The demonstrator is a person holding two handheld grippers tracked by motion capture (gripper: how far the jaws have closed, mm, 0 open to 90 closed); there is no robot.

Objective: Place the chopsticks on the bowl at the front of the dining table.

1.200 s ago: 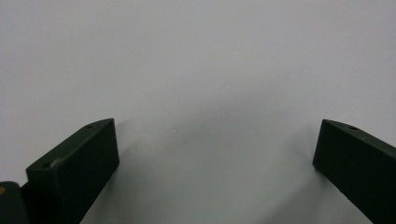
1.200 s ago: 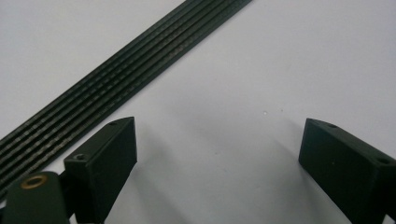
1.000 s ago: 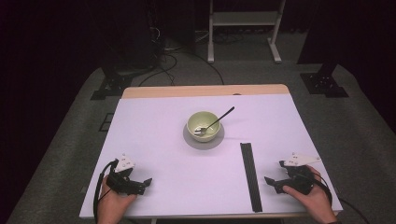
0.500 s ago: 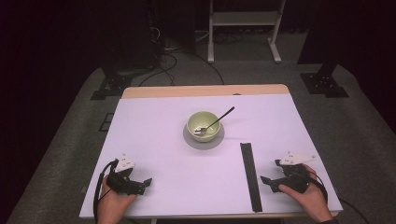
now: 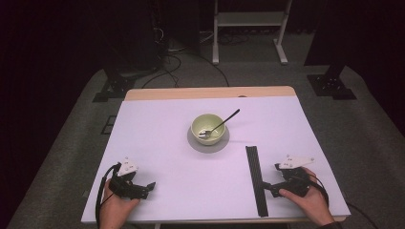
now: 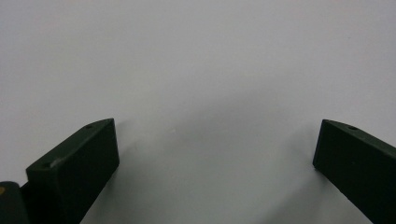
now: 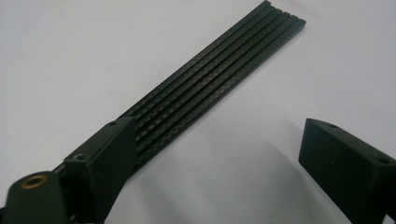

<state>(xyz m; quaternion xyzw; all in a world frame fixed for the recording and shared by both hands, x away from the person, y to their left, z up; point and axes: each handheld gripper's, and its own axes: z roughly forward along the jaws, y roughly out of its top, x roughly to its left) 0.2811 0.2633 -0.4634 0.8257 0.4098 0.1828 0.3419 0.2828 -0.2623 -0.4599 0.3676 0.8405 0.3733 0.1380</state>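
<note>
Right gripper (image 5: 273, 185), jaws spread wide, is resting at the table's (image 5: 157, 129) near edge just beside the black ribbed strip (image 5: 256, 179), seemingly lining up to grasp it, while the left gripper (image 5: 144, 187), equally wide, is waiting over bare tabletop.

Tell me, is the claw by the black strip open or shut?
Open: the right gripper has its jaws wide apart beside the black strip.

1 bowl (image 5: 207, 129), 1 spoon (image 5: 220, 124), 1 black strip (image 5: 255, 179)
</note>
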